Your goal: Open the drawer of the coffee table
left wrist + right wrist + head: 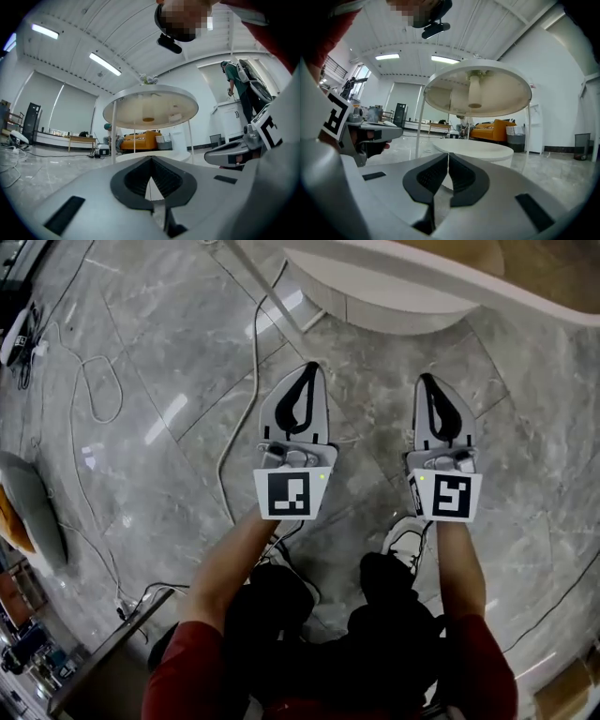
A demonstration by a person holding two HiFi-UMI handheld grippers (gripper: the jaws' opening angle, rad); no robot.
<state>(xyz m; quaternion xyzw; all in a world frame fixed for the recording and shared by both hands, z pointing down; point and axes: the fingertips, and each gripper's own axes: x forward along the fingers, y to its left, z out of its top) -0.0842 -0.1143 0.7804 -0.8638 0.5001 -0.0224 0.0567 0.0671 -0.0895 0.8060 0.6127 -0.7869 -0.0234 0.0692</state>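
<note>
The coffee table (394,298) is white and round, with a low thick base tier and a wide top on thin legs; it stands just ahead of both grippers. From the left gripper view I look up at the underside of its top (150,110). The right gripper view shows the top (478,89) and the base tier (473,149). No drawer front can be made out. My left gripper (307,367) and right gripper (427,379) are held level, side by side, low over the floor. They point at the table and stop short of it. Both are shut with nothing between the jaws.
Grey marble floor lies under the grippers. A white cable (251,381) runs along it left of the left gripper, with more cables (80,399) further left. My shoe (405,532) is below the right gripper. An orange sofa (140,139) and a standing person (233,79) are far behind.
</note>
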